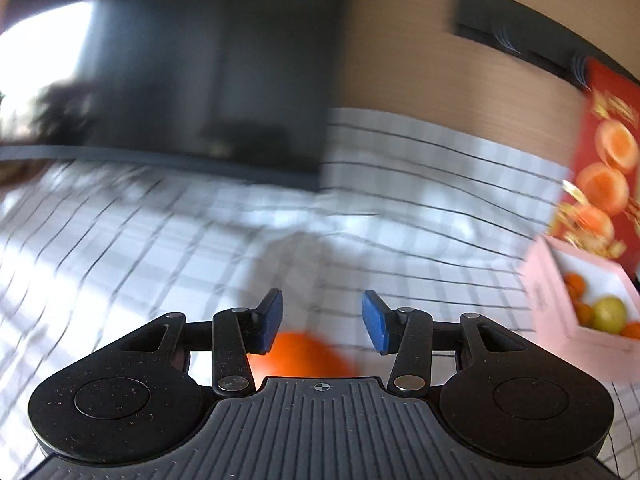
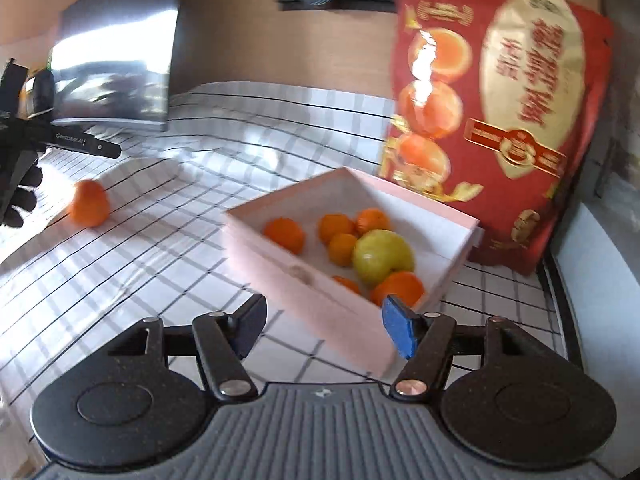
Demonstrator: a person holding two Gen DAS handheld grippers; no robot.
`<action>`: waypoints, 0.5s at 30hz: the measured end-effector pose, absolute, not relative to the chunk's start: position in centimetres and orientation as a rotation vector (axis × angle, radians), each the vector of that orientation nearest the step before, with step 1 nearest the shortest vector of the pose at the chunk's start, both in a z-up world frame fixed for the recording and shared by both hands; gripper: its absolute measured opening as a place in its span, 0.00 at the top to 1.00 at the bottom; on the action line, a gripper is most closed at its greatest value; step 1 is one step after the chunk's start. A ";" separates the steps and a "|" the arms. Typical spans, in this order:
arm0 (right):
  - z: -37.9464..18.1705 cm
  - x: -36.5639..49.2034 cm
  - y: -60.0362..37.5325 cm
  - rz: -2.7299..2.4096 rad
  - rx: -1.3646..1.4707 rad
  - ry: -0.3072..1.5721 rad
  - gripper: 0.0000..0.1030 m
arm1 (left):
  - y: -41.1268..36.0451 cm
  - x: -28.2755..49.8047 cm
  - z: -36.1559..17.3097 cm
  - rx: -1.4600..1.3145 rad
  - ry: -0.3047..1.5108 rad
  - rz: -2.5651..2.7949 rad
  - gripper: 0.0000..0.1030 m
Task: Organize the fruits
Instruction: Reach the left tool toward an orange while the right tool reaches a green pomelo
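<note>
The pink box (image 2: 320, 304) holds six oranges (image 2: 285, 234) and one green apple (image 2: 382, 254); a seventh, loose orange (image 2: 89, 203) lies well apart on the checked tablecloth (image 2: 160, 248). Behind the box a red bag (image 2: 500, 120) printed with oranges and unreadable writing leans by a wood-panelled wall (image 2: 280, 48). Both the left gripper (image 1: 322, 322) and right gripper (image 2: 324, 326) are spread and hold nothing.

A lone orange (image 2: 88, 203) lies on the checked worktop (image 2: 160, 240) well apart from the open pale pink box (image 2: 304, 280), which holds several small oranges (image 2: 285, 234) clustered around one yellow-green apple (image 2: 382, 256).
</note>
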State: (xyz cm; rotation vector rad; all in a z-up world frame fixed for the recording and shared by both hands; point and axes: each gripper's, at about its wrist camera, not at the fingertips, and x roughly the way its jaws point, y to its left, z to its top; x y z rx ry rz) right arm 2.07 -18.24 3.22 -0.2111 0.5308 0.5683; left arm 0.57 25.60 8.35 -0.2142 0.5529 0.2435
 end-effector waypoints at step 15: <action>-1.6 -0.9 -17.8 0.570 -0.293 0.587 0.33 | 26.7 -0.6 5.7 -0.302 0.571 0.198 0.53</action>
